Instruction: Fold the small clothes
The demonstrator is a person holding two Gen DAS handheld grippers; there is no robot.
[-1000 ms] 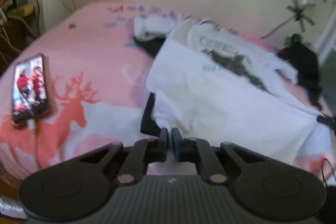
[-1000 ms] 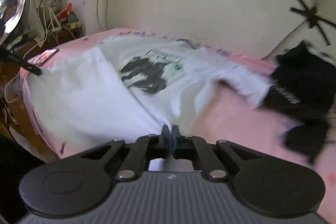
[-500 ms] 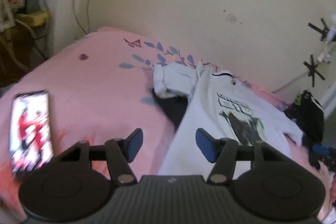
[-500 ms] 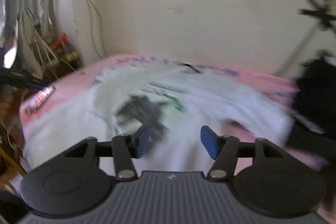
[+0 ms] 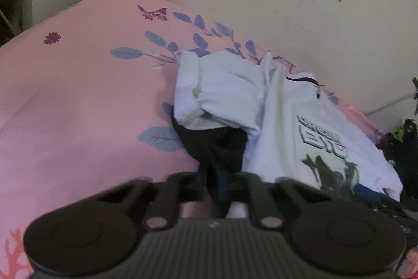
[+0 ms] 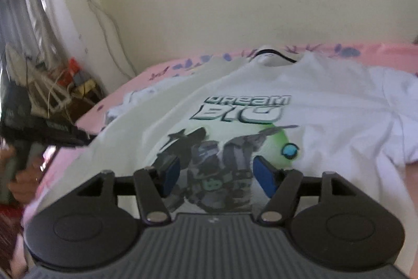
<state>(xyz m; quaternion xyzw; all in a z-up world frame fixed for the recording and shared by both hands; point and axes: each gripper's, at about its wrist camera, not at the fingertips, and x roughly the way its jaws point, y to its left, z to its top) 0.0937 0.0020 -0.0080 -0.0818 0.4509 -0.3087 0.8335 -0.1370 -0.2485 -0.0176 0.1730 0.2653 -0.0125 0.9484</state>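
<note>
Clutter sat around the work area: cables (image 6: 102,17) ran down the wall, and a messy side stand (image 6: 60,88) with wires stood past the bed's left edge in the right wrist view. A dark clothes pile (image 5: 402,140) lay at the bed's right edge in the left wrist view. Your white t-shirt (image 6: 326,106) lay spread face up on the pink bedsheet (image 5: 78,96), collar toward the wall, print "DREAM BIG" readable only from the right wrist camera. Your right gripper (image 6: 216,175) hovered over the printed chest, blue pads spread wide, holding nothing. Your left gripper (image 5: 213,179) had its fingers pressed together, pinching the black garment (image 5: 209,145) that poked out beside the shirt's left side; blur hid the exact contact. Only the left wrist view showed that black cloth tucked under a bunched white sleeve (image 5: 222,93) near the wall-side edge of the bed. The right wrist view showed your left hand (image 6: 18,179) and its tool's dark body at the left edge.
</note>
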